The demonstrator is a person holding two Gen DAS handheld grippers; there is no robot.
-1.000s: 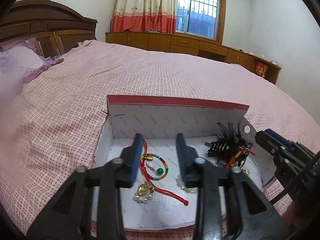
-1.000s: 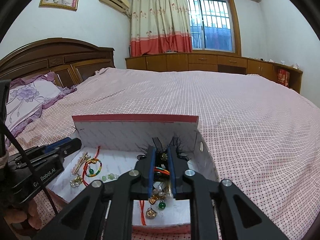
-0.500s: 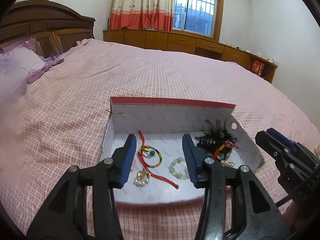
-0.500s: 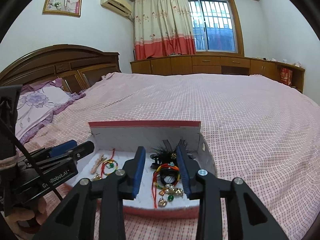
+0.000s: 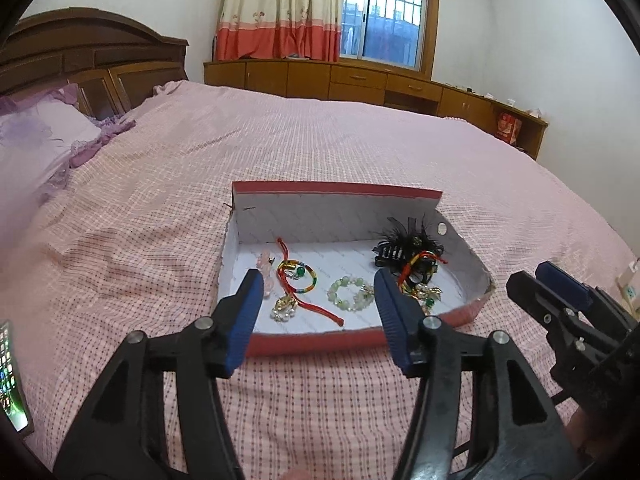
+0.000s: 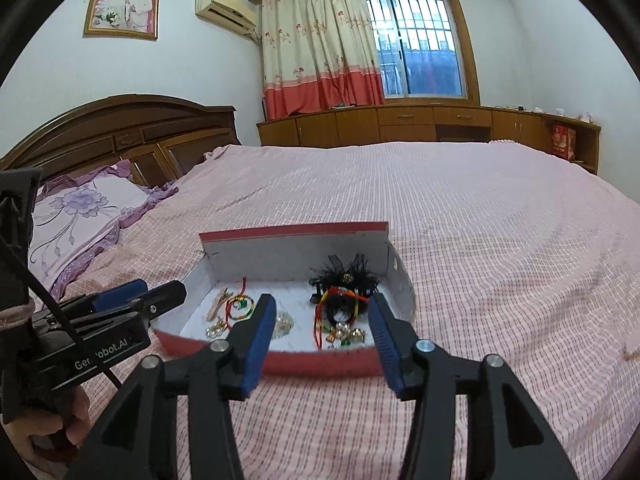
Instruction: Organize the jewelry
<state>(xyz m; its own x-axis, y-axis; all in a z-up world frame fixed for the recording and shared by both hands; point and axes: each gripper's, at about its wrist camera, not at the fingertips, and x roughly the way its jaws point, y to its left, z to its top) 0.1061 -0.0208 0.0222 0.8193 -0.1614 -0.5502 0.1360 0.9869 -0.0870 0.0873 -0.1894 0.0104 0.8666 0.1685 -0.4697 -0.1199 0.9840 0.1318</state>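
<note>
Left gripper (image 5: 318, 300) and right gripper (image 6: 322, 324): jaws wide, empty, near side of red box (image 5: 316, 342) on bed (image 5: 320, 144); jewelry inside.

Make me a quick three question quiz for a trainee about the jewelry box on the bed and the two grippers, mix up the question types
1. True or false: the left gripper is shut on the pale green bead bracelet.
2. Multiple choice: where in the red-edged box does the black feathered hair clip lie, seen from the left wrist camera? A) far right corner B) near left corner C) outside on the bedspread
3. Fill in: the right gripper is ____, holding nothing.

Key: 1 false, it is open and empty. 2 A. 3 open.
</note>
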